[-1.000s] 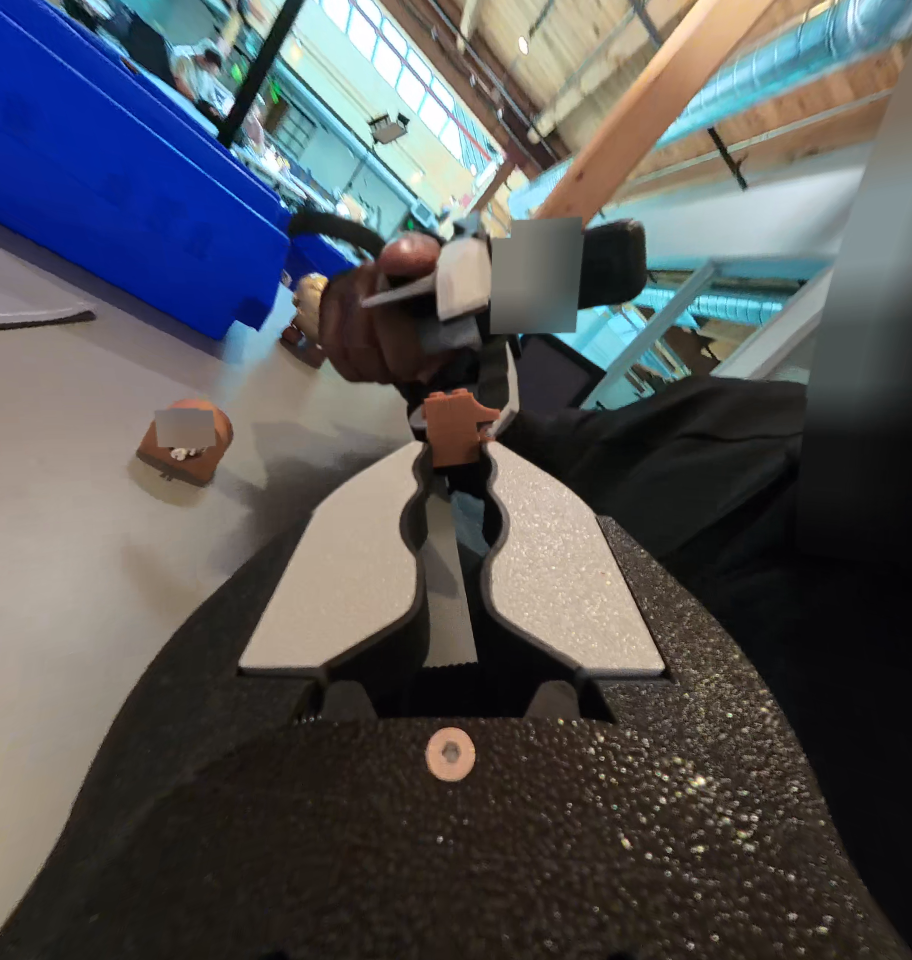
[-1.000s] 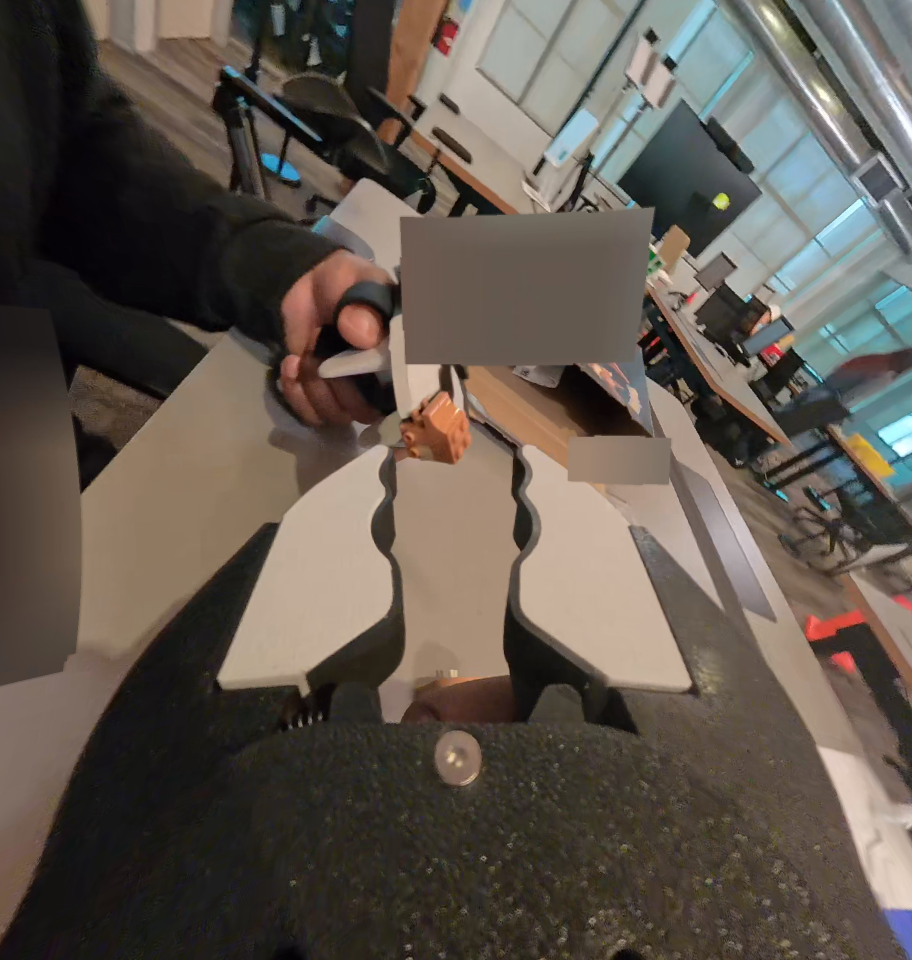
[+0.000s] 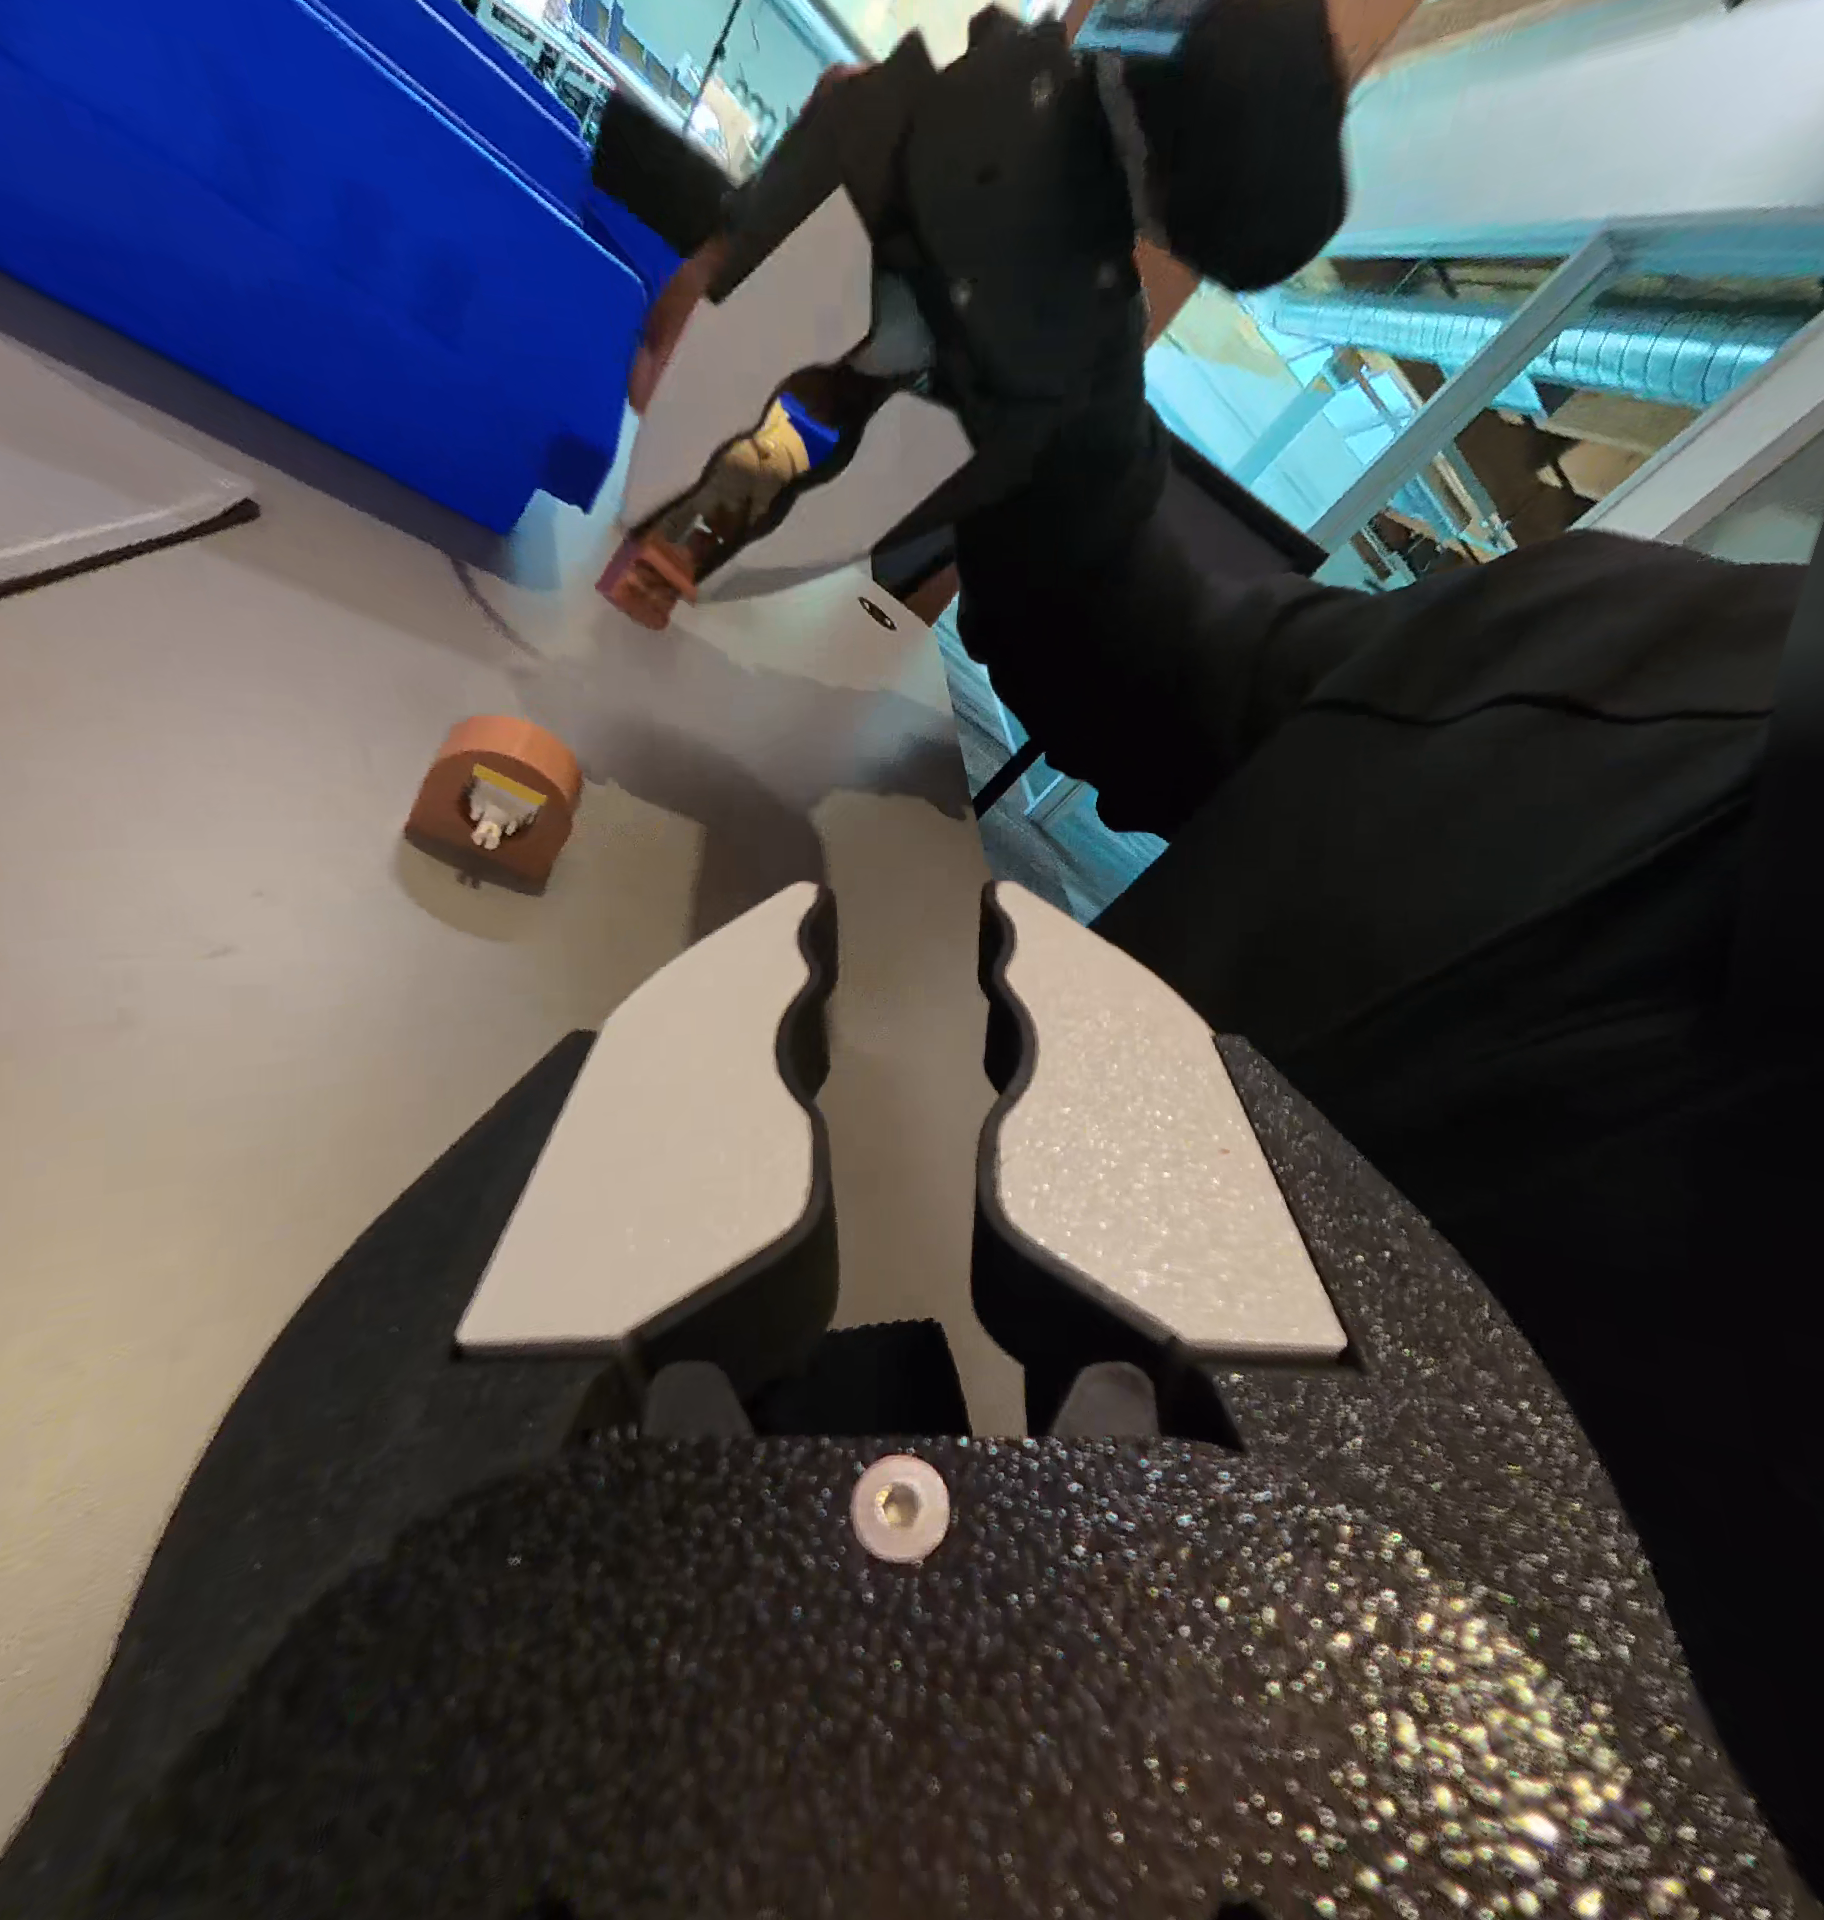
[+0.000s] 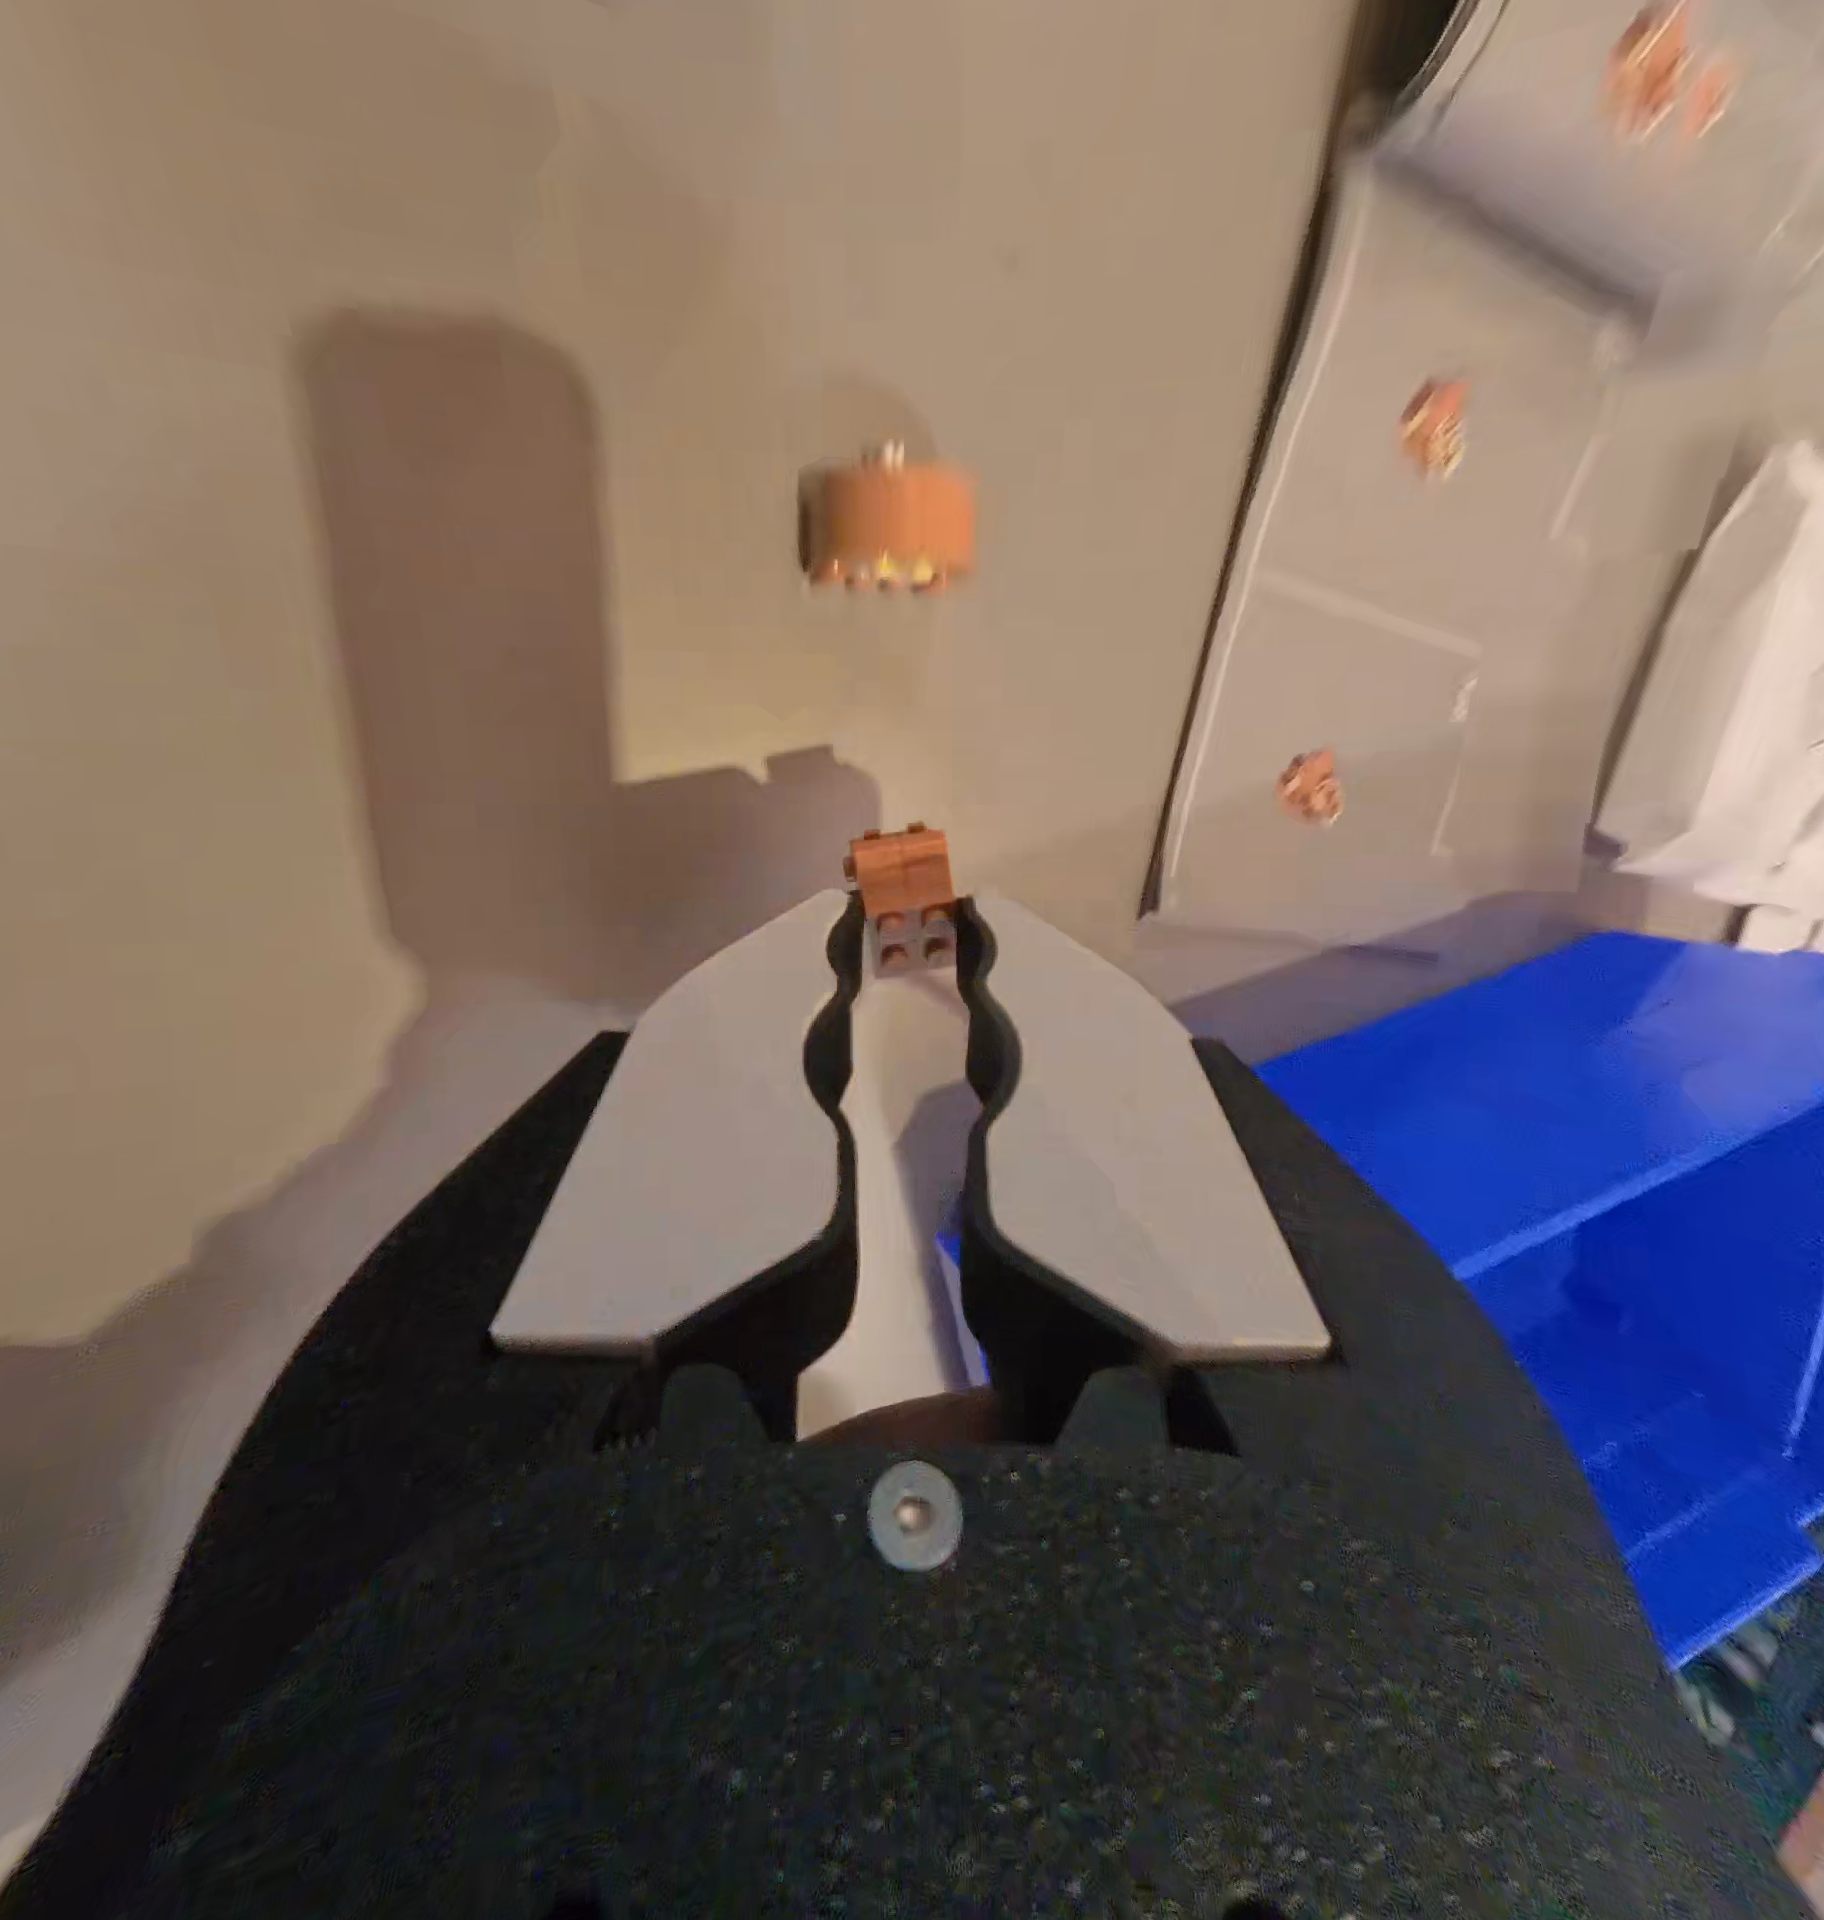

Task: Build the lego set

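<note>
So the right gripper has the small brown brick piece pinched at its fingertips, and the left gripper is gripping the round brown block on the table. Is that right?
Not quite. The right gripper does pinch the small brown brick piece, as the right wrist view shows. But the left gripper grips nothing: in the left wrist view its fingers stand apart over bare table, and the round brown block lies apart, off to its left.

- A grey table [image 3: 160, 1039] carries everything.
- A blue bin [image 3: 264, 229] stands at its far edge.
- A grey mat [image 4: 1407, 520] lies flat, with small brown brick clusters [image 4: 1433, 426] scattered on it.
- White crumpled plastic [image 4: 1781, 675] sits beside the mat.
- A teal duct [image 3: 1614, 353] runs overhead.
</note>
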`<state>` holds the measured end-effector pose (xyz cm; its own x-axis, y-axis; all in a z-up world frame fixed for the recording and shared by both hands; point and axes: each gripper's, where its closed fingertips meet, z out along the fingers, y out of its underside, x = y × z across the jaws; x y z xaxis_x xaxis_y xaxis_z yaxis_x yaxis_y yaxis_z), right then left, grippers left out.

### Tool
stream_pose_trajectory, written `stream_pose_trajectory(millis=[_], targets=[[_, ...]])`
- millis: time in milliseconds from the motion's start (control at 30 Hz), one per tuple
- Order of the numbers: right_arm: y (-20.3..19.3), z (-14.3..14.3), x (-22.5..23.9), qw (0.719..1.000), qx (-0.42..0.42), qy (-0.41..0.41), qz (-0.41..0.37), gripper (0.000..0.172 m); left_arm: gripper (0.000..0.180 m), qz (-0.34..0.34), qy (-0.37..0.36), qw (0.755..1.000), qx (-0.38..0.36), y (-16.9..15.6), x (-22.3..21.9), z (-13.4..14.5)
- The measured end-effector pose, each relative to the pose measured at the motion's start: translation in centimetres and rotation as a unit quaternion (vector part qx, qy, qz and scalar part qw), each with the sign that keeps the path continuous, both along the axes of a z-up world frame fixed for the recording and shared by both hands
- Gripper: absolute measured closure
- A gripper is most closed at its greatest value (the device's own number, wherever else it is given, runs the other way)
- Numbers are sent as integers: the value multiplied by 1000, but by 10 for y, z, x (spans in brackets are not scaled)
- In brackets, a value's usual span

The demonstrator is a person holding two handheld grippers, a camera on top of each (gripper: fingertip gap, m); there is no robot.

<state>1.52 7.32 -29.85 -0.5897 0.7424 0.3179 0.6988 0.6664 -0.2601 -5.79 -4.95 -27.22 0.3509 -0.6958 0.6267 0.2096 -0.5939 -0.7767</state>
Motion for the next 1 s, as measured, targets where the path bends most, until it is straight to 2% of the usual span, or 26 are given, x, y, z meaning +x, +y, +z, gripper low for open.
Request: stream_pose_trajectory(millis=[167,433,600,700,767,833,933,1000], targets=[[5,-29,1,998,17,-52,-23,155,157,15,-12,1000,7,2,-6,3],[8,-43,-5,995,-17,-53,-79,155,158,18,-15,1000,4,3,-7,3],[5,-41,-9,990,-70,-31,-115,155,158,20,-16,1000,5,3,-7,3],[3,-27,-17,976,-144,22,-164,144,158,22,-18,1000,5,3,-8,4],[8,-10,-25,947,-210,89,-226,131,158,24,-18,1000,6,3,-9,4],[20,13,-31,890,-275,186,-313,114,158,26,-20,999,7,3,-9,5],[39,51,-29,750,-346,353,-440,77,159,27,-23,999,2,5,-10,4],[37,77,-23,675,-355,440,-474,58,160,28,-26,999,-1,6,-10,5]])
